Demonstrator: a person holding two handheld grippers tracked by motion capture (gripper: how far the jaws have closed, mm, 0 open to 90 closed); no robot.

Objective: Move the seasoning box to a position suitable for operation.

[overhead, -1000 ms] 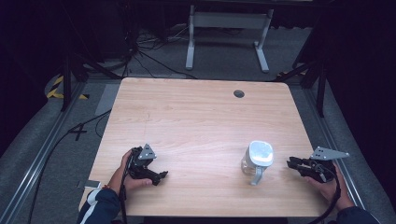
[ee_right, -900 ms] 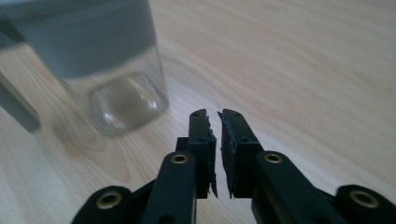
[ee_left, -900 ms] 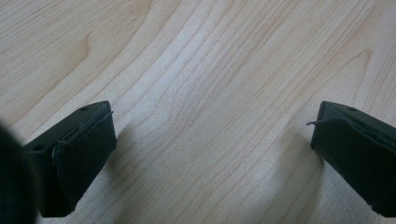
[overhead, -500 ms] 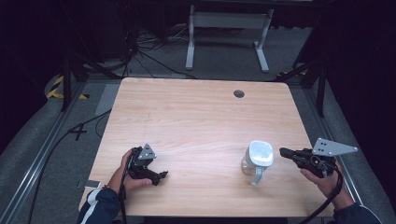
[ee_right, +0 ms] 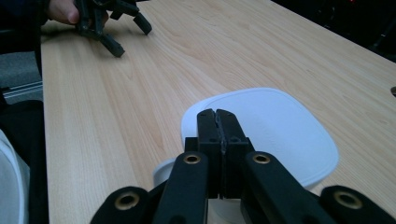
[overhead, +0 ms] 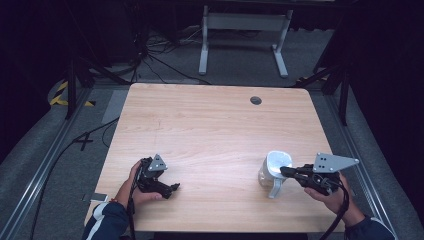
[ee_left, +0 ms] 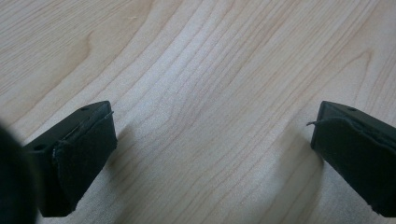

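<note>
Now, from the high view, we see that the right claw [overhead: 285,171] has moved inward from the worktop's right edge over the last second and its black tips reach the rim of the white jug [overhead: 274,172]. The jug has stayed put, near the front right of the pale wooden worktop [overhead: 215,125], its translucent body topped by a smooth white rounded-square lid, a handle curving down toward the front. The left claw [overhead: 172,188] has not shifted; it rests low on the wood near the front left, held in the person's left hand [overhead: 134,186], with its small grey three-cornered plate on top. A larger grey plate rides on the right claw, above the right hand [overhead: 335,196]. A small dark round hole [overhead: 256,100] sits in the worktop near its far edge.

In the left gripper view we find the left claw [ee_left: 210,140] released, its two blocky black jaws wide apart, their pads matte and slightly frayed, with only bare, wavy-grained wood between them.

In the right gripper view the right claw [ee_right: 217,122] is clenched, its flat black jaws pressed together with nothing between them, just above the near edge of the jug's glossy white lid [ee_right: 275,128]. Farther off, the left claw [ee_right: 126,32] stands on the worktop with its jaws spread.
</note>
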